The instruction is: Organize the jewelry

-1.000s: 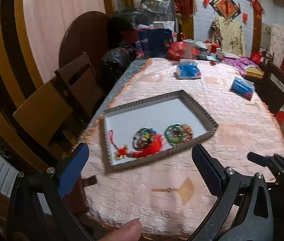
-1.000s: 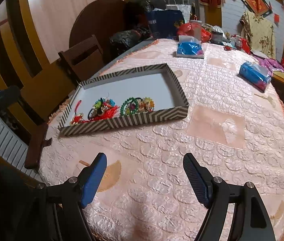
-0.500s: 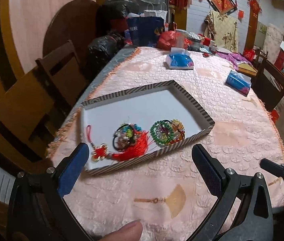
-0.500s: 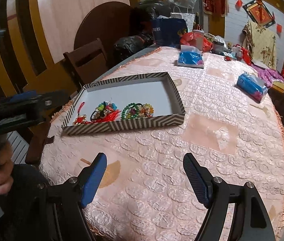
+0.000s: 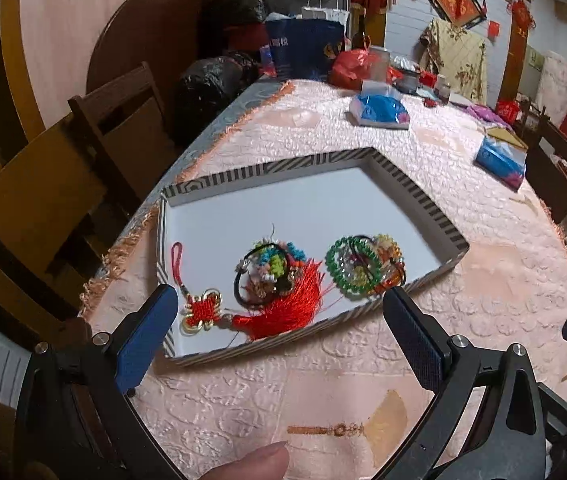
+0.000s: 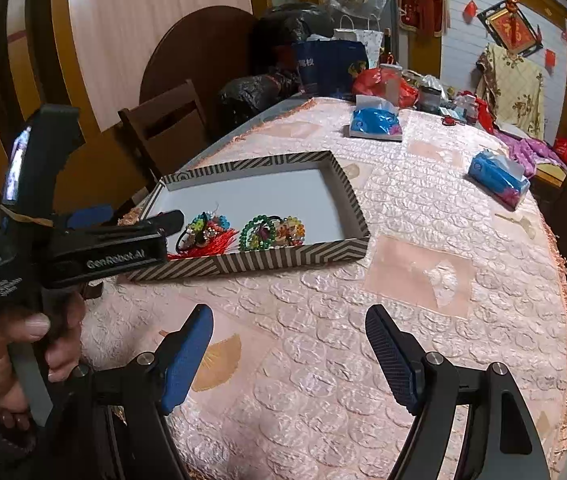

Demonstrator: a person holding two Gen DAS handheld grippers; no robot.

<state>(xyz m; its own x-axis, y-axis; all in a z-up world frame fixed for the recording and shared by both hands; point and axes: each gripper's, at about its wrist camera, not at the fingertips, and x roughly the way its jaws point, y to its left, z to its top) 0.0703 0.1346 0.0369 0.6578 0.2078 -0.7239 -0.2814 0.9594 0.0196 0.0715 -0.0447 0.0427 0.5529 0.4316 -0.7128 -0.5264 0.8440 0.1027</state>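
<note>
A striped shallow box (image 5: 415,196) (image 6: 267,260) with a white floor lies on the pink tablecloth. In it lie a red knot charm with a tassel (image 5: 203,314), a heap of coloured bead bracelets with a black cord (image 5: 269,270) (image 6: 203,232), and a green bead bracelet with other beads (image 5: 359,266) (image 6: 271,232). My left gripper (image 5: 279,320) is open and empty, just before the box's near wall, with the tassel between its fingers; it also shows in the right wrist view (image 6: 135,220). My right gripper (image 6: 289,340) is open and empty, over the cloth nearer me than the box.
Two blue tissue packs (image 5: 379,110) (image 5: 501,158) lie further back on the table. Bags and clutter (image 5: 303,52) crowd the far end. Wooden chairs (image 5: 119,120) stand along the left side, another chair (image 5: 559,168) at the right. The table edge runs close below.
My left gripper has moved forward and down to the box's near wall, and now shows in the right wrist view. The right gripper has stayed nearly still. Both remain open.
</note>
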